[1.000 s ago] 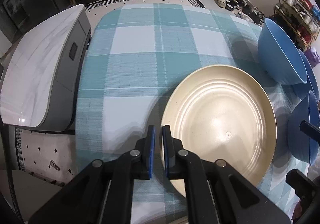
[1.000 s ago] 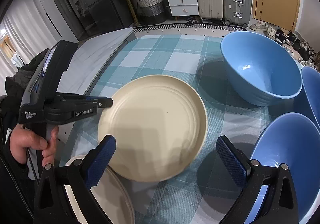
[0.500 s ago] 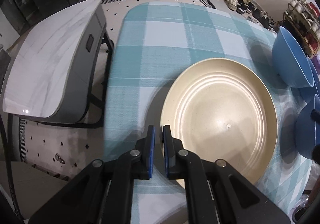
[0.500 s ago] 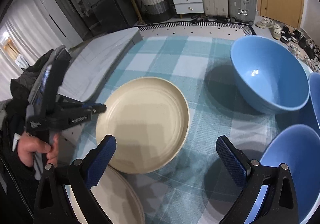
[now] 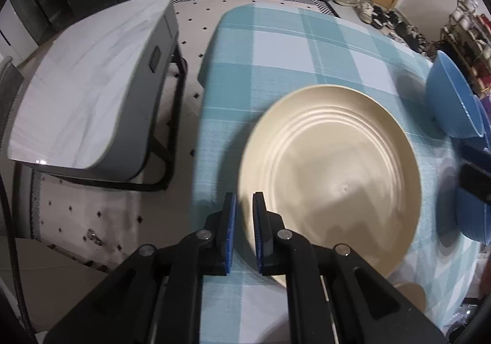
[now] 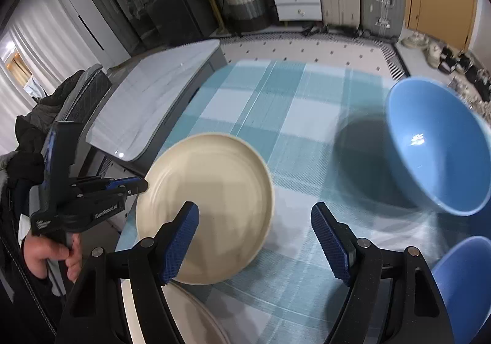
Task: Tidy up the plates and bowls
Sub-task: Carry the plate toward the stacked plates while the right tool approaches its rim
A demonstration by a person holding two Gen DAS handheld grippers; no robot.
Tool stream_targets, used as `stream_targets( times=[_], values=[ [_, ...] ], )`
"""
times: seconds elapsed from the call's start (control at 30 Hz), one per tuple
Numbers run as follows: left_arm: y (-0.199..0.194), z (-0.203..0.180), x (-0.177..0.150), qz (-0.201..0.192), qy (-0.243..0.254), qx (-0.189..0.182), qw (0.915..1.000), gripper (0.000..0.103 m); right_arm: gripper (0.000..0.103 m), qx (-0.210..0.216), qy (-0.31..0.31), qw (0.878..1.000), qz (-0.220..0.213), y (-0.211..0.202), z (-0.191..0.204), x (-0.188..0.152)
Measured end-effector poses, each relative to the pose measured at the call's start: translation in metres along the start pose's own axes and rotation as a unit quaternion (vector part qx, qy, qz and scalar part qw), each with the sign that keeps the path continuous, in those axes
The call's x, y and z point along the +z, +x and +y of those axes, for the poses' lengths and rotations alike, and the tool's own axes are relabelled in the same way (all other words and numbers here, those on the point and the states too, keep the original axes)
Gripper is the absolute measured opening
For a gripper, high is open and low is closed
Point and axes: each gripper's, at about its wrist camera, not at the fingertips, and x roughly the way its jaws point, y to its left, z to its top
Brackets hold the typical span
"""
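Note:
A cream plate (image 5: 331,175) (image 6: 211,196) is held by its left rim in my left gripper (image 5: 244,200) (image 6: 142,186). Its jaws are just beginning to open, with the rim still between the pads. The plate hangs over the left part of the checked tablecloth (image 5: 276,46), partly above a second cream plate (image 6: 190,319) at the near edge. My right gripper (image 6: 254,212) hovers over the plate's right side. Its jaws are closing and there is nothing between them. Blue bowls (image 6: 438,147) (image 6: 463,282) (image 5: 451,101) sit to the right.
A grey-white side table (image 5: 89,83) (image 6: 153,92) stands just left of the main table across a narrow gap. A person's hand (image 6: 52,255) holds the left gripper. Suitcases, drawers and shoes stand along the far walls.
The left gripper has carried the cream plate leftward, toward the table's left edge and away from the bowls. The right gripper's jaws have narrowed, and it has shifted left too.

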Motion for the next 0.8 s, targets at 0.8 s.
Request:
stream_targets(
  times=[0.8],
  values=[
    [0.017,0.012,-0.013,0.022,-0.041,-0.056,0.9973,0.022,0.069,-0.037,-0.020,0.998,0.041,0.051,0.003,0.000]
  ],
)
